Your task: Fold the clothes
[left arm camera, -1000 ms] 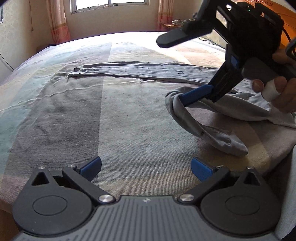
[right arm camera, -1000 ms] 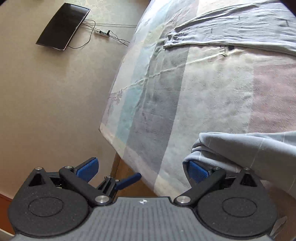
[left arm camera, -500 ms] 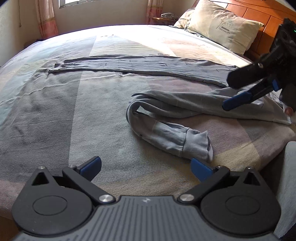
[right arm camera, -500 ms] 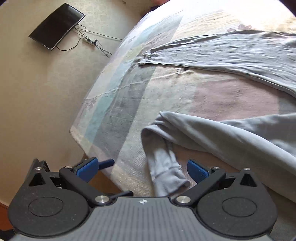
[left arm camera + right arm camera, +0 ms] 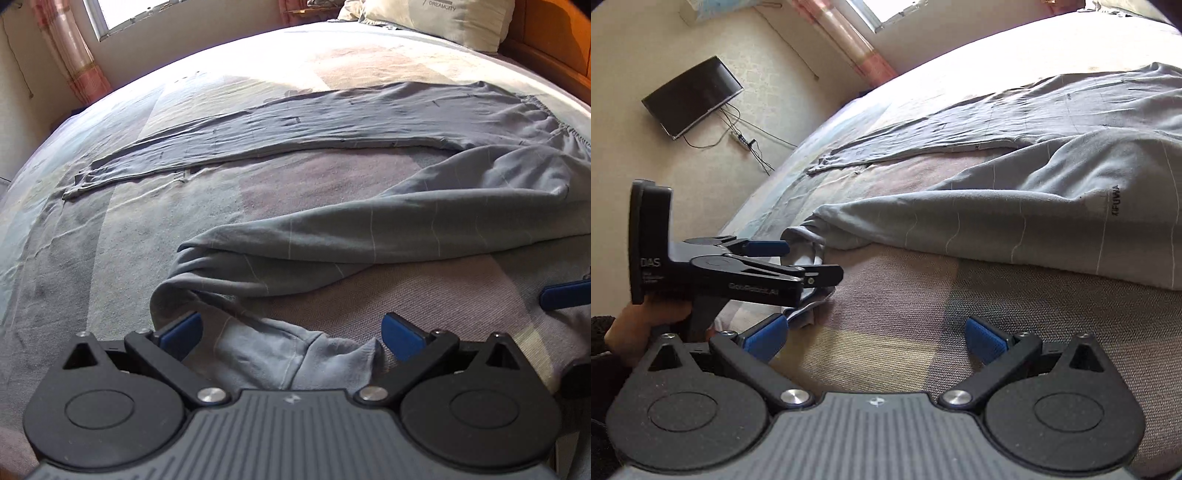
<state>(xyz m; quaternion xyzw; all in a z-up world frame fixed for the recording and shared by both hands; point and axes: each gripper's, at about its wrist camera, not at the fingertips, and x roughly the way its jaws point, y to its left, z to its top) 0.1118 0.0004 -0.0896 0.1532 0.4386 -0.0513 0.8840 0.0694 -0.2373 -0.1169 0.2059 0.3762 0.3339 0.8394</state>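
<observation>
Garment: grey trousers (image 5: 369, 236) spread on the bed (image 5: 140, 266), one leg flat across the upper middle of the left wrist frame, the other bent back toward the lower centre
Cuff: the near leg's cuff (image 5: 295, 363) lies bunched at the bottom centre, directly between the left gripper's blue tips
Long axis: the near leg runs from centre right down to centre left, then hooks back to the cuff
Left gripper (image 5: 291, 332): spread wide, straddling the cuff, gripping nothing
Right gripper (image 5: 875, 338): spread wide over bare bedcover, empty; the leg's thick part lies ahead of it, to upper right in its frame
Nearer hand: left, judged from the cuff lying between its tips; closing there would likely catch the hem
Stage: leg doubled back, not laid over its mate; fits either mid-fold or mid-straightening
Count: one pair of trousers, two legs, two grippers, one pillow (image 5: 436, 18), one wall screen (image 5: 692, 96)
</observation>
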